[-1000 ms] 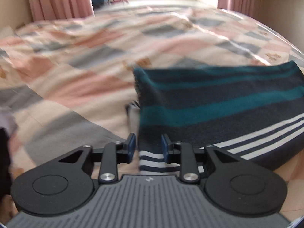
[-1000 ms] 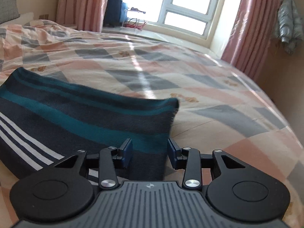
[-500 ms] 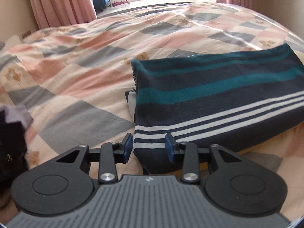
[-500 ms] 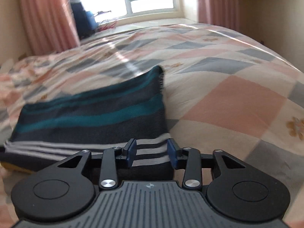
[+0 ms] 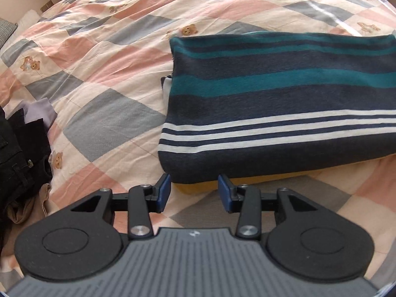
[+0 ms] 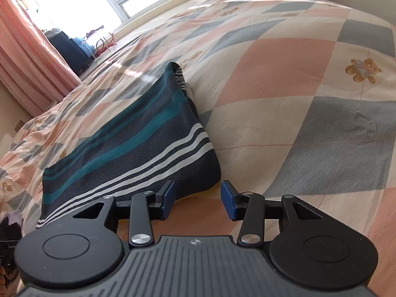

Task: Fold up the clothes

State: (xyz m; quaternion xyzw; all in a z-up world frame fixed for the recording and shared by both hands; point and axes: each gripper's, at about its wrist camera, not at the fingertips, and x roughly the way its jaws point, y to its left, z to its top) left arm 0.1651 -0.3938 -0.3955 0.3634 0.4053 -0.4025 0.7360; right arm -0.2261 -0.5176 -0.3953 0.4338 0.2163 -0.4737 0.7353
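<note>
At far left a heap of dark clothes (image 5: pixel 17 146) sits on the quilt (image 5: pixel 106 57). The left gripper (image 5: pixel 194 193) hovers with jaws spread, grasping nothing, just short of the near edge of the folded sweater (image 5: pixel 279 113) (navy, with teal and white stripes), which lies flat on the bed. The right gripper (image 6: pixel 198 199) is likewise released, empty, at the sweater's near right corner.
</note>
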